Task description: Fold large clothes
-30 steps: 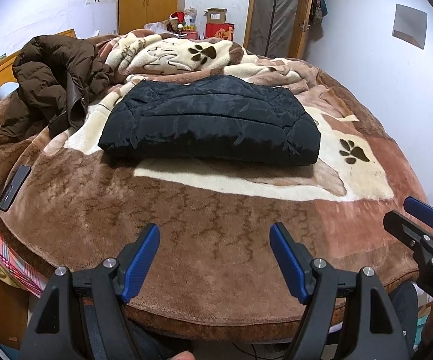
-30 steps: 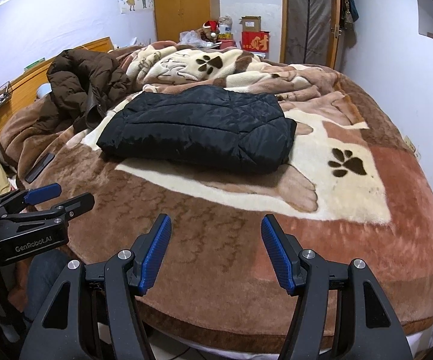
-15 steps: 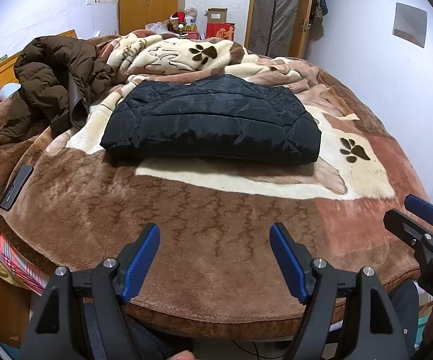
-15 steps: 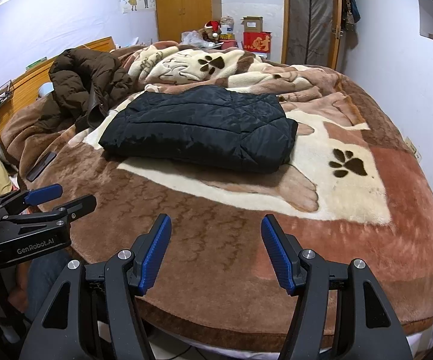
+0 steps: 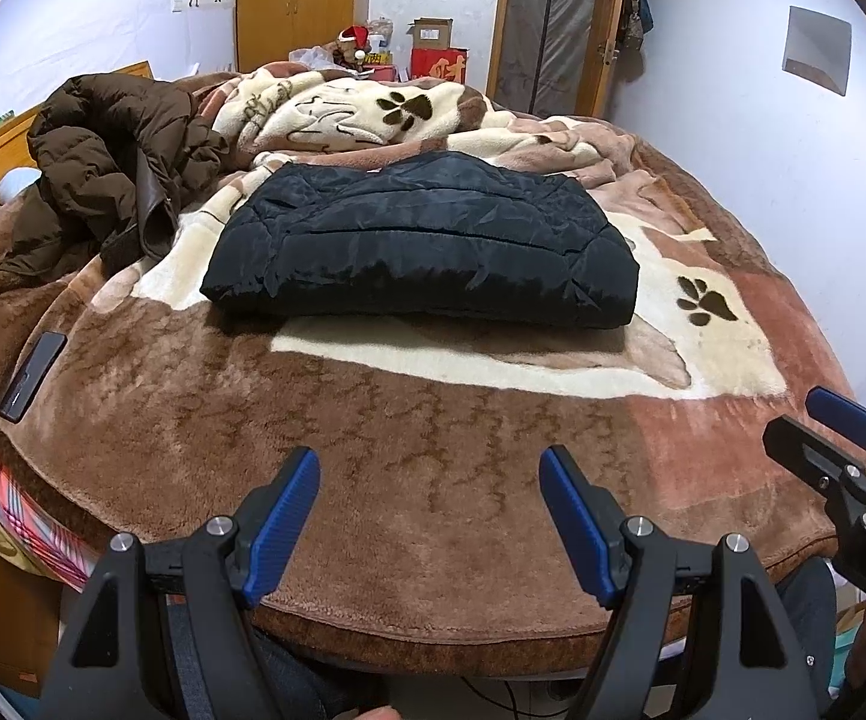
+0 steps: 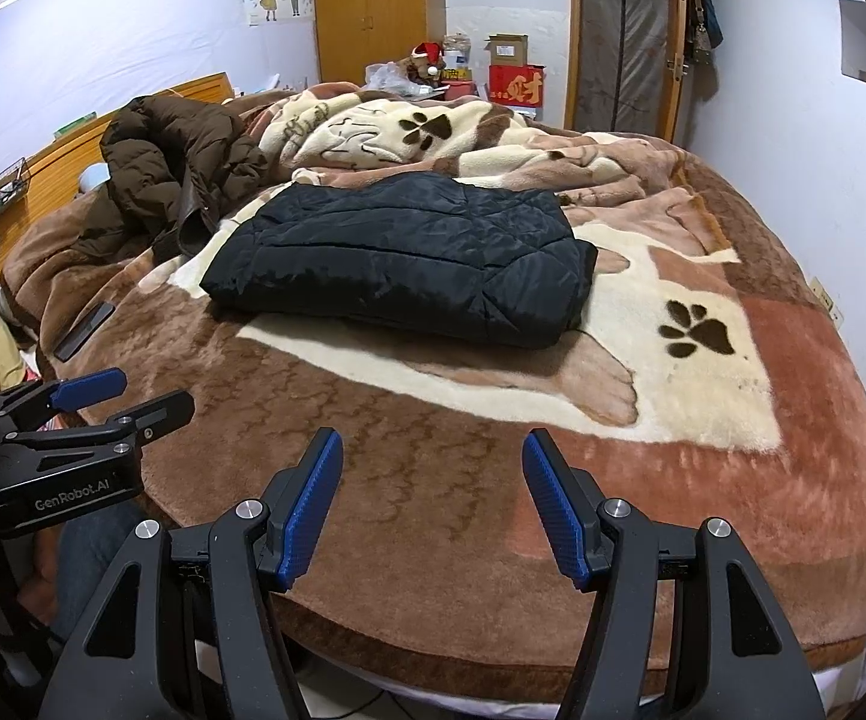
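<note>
Left wrist view: we held both grippers, left gripper and right gripper, apart and empty; black jacket lay folded on blanket.

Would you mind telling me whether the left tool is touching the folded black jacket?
Apart. In the left wrist view the open left tool hangs over the bed's near edge, with a broad stretch of brown blanket between it and the black jacket.

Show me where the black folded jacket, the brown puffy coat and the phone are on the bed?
black folded jacket point(image 5: 426, 246), left wrist view, middle of its top panel.
brown puffy coat point(image 5: 114, 156), left wrist view, on the crumpled quilted body.
phone point(image 5: 32, 375), left wrist view, middle of its dark face.
</note>
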`<state>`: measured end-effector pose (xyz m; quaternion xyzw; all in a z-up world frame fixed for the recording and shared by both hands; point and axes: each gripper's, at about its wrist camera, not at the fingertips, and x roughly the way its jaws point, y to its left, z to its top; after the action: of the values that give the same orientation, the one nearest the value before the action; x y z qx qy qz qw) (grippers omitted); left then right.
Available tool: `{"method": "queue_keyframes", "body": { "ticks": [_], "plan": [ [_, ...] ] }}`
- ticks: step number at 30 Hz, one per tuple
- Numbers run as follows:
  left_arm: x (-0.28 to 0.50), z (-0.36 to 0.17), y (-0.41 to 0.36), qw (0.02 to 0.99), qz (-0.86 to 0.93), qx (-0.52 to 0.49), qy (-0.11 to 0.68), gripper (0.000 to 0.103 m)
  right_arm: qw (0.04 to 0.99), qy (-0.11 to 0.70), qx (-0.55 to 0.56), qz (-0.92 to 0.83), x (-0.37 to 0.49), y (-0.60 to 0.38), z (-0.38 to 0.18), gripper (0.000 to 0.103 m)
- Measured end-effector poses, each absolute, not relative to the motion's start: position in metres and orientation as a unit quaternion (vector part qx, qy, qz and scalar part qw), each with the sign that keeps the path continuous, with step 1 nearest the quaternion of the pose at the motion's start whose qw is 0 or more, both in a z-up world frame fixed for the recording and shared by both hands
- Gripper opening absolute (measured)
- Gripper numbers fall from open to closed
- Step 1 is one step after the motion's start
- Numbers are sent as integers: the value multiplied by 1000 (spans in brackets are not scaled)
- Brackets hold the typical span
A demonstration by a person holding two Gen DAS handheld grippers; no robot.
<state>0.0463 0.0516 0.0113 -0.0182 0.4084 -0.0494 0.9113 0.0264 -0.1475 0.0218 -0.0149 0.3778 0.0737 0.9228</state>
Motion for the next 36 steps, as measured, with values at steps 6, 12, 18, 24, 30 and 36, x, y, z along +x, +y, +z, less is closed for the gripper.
{"method": "queue_keyframes", "body": {
  "ticks": [6, 12, 18, 24, 30, 36],
  "plan": [
    [45, 12, 54, 911, -51, -30, 408, 77, 923, 378, -15, 74, 26, -148, 21, 63],
    [44, 13, 56, 911, -53, -36, 407, 77, 922, 379, -16, 75, 25, -146, 22, 63],
    [43, 14, 54, 913, -50, -27, 405, 77, 922, 379, -18, 77, 24, -146, 23, 63],
    [43, 14, 51, 912, -50, -20, 406, 77, 922, 379, -18, 76, 23, -145, 23, 63],
    [44, 12, 49, 910, -54, -23, 411, 77, 922, 379, -18, 75, 23, -146, 22, 63],
    [44, 9, 49, 908, -55, -22, 415, 77, 922, 380, -18, 76, 21, -147, 22, 63]
  ]
}}
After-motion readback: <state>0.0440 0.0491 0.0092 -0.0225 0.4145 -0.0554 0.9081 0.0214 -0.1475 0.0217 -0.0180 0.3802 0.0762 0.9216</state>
